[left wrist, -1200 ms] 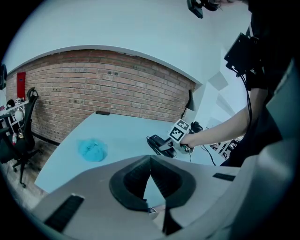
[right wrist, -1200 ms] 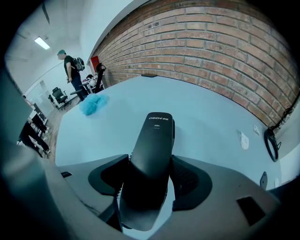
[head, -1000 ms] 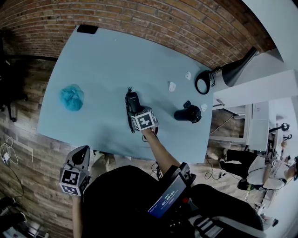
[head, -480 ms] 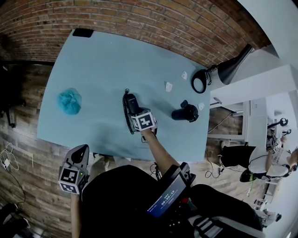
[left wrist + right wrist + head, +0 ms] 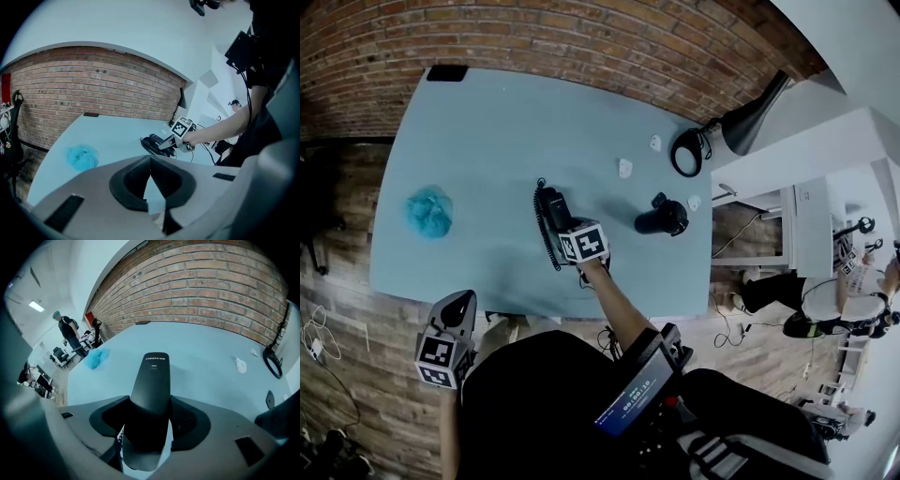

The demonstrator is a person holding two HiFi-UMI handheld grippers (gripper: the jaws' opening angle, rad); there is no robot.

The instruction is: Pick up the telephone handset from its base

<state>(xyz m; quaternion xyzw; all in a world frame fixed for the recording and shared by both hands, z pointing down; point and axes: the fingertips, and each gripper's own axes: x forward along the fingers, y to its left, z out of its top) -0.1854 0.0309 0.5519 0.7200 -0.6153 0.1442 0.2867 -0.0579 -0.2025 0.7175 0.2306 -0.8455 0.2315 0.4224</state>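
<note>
Nearest in, the grey left gripper [image 5: 150, 161] is held low off the near edge of the pale blue table [image 5: 487, 141], pinched together on nothing. Further out, the grey right gripper [image 5: 151, 408] is tipped steeply down mid-table, with the slim black plastic telephone handset [image 5: 152, 380] clamped between its pads, long axis running straight ahead along the jaws. It's seen right at its black base [image 5: 544, 202], though lift-off can't be confirmed, so a straight upward pull is probably called for.
</note>
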